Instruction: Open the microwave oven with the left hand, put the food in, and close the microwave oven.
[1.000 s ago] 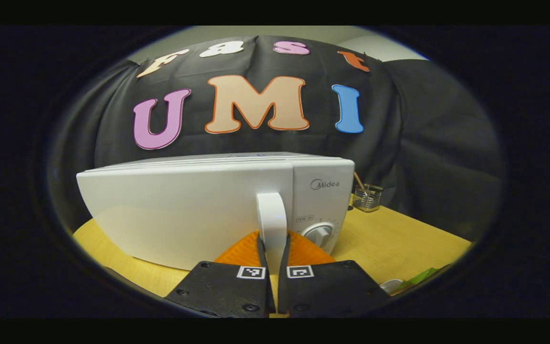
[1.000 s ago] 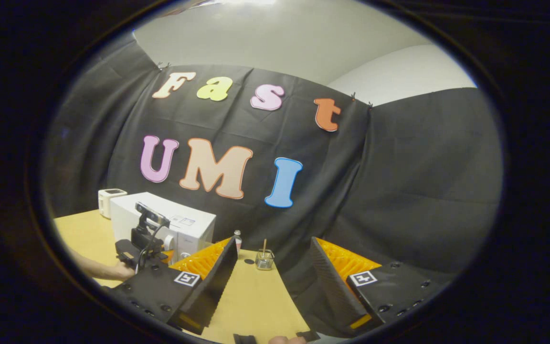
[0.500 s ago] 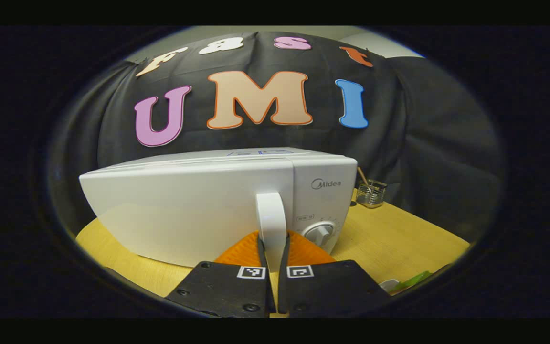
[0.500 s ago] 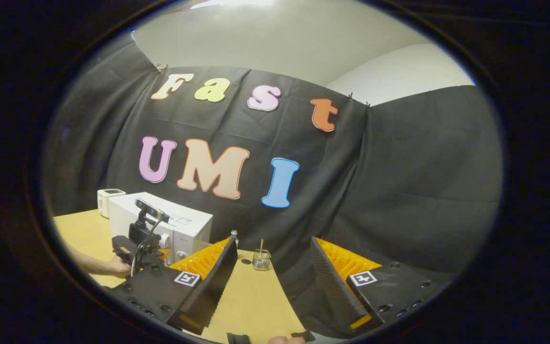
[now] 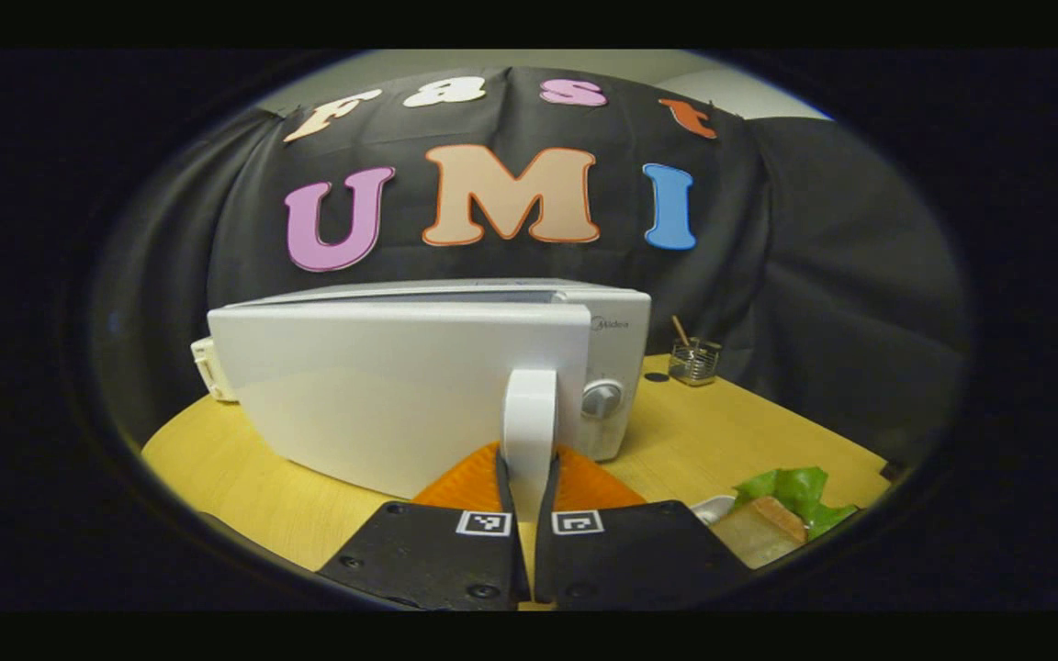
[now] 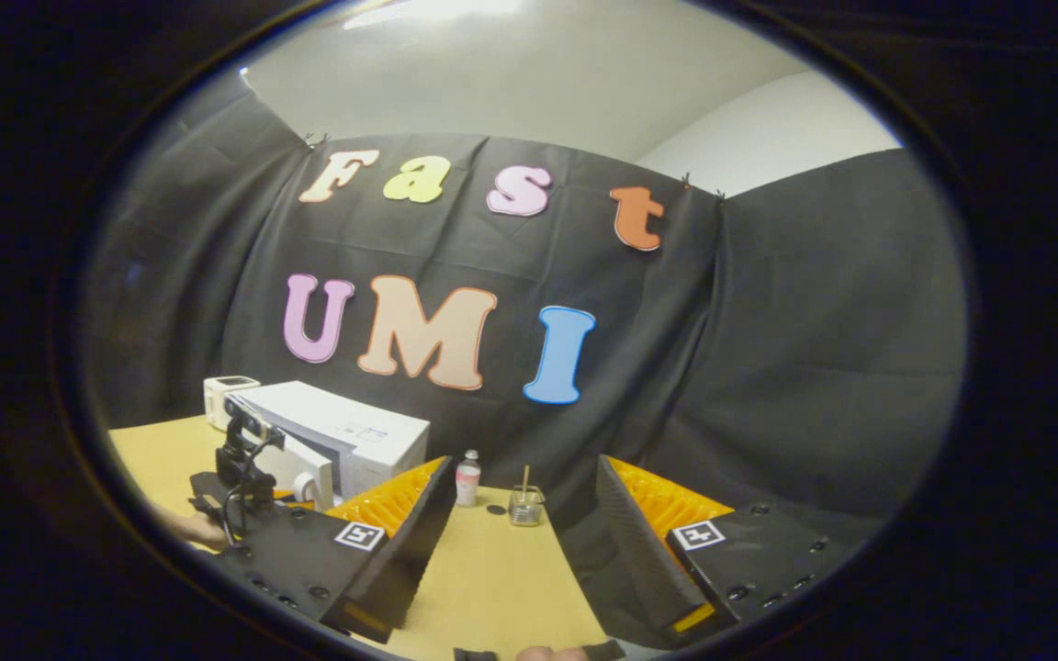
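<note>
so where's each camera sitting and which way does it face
Left gripper view: rides the left gripper, facing the microwave close up; its own fingers clamp the door handle.
Right gripper view: rides the right gripper, facing the booth wall over the table; its own fingers spread apart, holding nothing.
Shared: microwave, table, glass jar, and the left gripper seen from the side.

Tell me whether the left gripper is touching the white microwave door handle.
Touching. In the left gripper view, the left gripper has both fingers closed against the white microwave door handle.
</note>
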Demonstrator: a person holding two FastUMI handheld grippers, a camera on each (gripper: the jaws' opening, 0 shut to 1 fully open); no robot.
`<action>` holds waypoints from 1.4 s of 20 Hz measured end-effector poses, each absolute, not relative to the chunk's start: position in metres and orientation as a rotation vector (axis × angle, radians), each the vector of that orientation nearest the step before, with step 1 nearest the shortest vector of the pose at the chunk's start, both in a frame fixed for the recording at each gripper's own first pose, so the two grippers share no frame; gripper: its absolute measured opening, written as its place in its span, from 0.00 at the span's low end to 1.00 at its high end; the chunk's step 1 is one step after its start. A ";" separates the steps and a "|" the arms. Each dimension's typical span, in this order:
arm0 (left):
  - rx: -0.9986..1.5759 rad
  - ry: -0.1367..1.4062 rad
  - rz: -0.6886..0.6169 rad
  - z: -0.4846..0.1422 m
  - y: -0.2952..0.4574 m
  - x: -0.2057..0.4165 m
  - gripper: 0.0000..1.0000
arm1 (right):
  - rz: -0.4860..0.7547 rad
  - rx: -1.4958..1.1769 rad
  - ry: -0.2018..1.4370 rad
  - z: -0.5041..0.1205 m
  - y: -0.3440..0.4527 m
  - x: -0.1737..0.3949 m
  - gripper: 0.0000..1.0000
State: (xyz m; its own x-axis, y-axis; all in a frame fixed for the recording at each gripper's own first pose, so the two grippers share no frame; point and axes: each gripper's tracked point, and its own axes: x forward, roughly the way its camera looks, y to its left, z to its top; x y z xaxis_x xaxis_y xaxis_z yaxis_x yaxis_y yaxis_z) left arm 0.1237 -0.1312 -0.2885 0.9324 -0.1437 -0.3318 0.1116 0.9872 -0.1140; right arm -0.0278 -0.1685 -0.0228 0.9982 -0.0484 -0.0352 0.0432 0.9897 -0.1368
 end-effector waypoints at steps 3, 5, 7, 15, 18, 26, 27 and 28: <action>-0.061 0.360 -0.141 -0.284 -0.117 0.090 0.02 | 0.010 -0.123 0.034 -0.021 -0.146 -0.025 0.97; -0.071 0.385 -0.123 -0.286 -0.101 0.066 0.03 | 0.049 -0.112 0.033 -0.022 -0.129 -0.025 0.97; -0.063 0.399 -0.102 -0.285 -0.085 0.042 0.02 | 0.091 -0.096 0.028 -0.020 -0.109 -0.024 0.97; -0.067 0.476 0.085 -0.288 0.022 -0.039 0.02 | 0.188 -0.032 0.022 -0.019 -0.040 -0.012 0.97; -0.073 0.496 0.165 -0.290 0.069 -0.058 0.00 | 0.190 -0.032 0.031 -0.023 -0.024 -0.008 0.97; -0.099 0.503 0.094 -0.292 0.105 -0.070 0.03 | 0.122 -0.040 0.097 -0.053 0.002 -0.011 0.98; -0.100 0.510 0.088 -0.293 0.106 -0.070 0.00 | 0.116 -0.036 0.102 -0.054 0.005 -0.010 0.98; -0.097 0.509 0.081 -0.292 0.106 -0.069 0.01 | 0.110 -0.037 0.101 -0.053 0.008 -0.009 0.97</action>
State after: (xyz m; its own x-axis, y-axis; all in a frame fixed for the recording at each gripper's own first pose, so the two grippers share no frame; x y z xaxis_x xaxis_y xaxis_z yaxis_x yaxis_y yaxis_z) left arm -0.0690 0.1063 -0.2925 0.8704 0.0530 -0.4895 -0.1012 0.9922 -0.0724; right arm -0.0090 0.0076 -0.0530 0.9888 0.1081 -0.1026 -0.1119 0.9932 -0.0317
